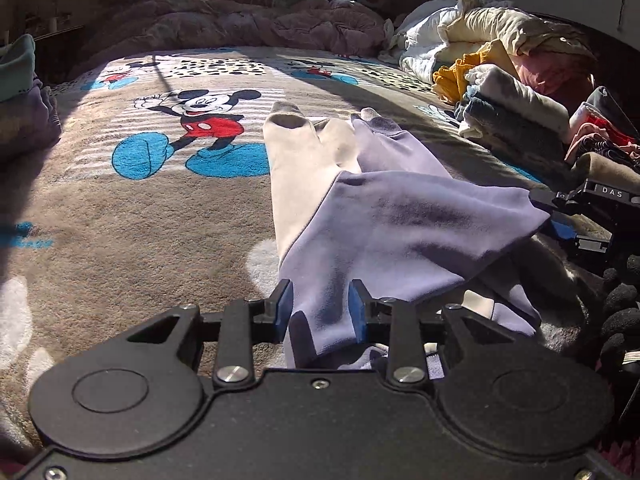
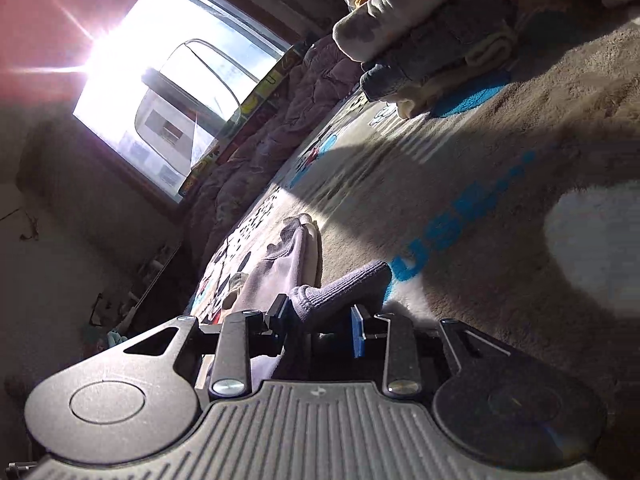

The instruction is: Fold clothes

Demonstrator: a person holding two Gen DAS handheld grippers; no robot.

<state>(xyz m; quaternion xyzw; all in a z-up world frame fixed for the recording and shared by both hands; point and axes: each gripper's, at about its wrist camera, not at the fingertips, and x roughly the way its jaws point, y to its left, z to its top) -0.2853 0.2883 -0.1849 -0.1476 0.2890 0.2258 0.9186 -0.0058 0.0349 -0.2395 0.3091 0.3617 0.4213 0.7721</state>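
Note:
A lilac and cream pair of small trousers (image 1: 360, 184) lies on the Mickey Mouse blanket (image 1: 140, 208), legs pointing away. My left gripper (image 1: 321, 312) is shut on the lilac waist end, lifted a little. My right gripper (image 1: 560, 216) shows at the right edge, holding the other corner of the waist. In the right wrist view, tilted sideways, my right gripper (image 2: 320, 320) is shut on the ribbed lilac waistband (image 2: 344, 284), and the trouser legs (image 2: 280, 264) stretch away over the blanket (image 2: 500, 200).
A heap of unfolded clothes (image 1: 500, 64) lies at the right of the bed, also in the right wrist view (image 2: 432, 32). A rumpled pink quilt (image 1: 248, 20) lies under the window. Folded items (image 1: 20, 92) sit at the left edge.

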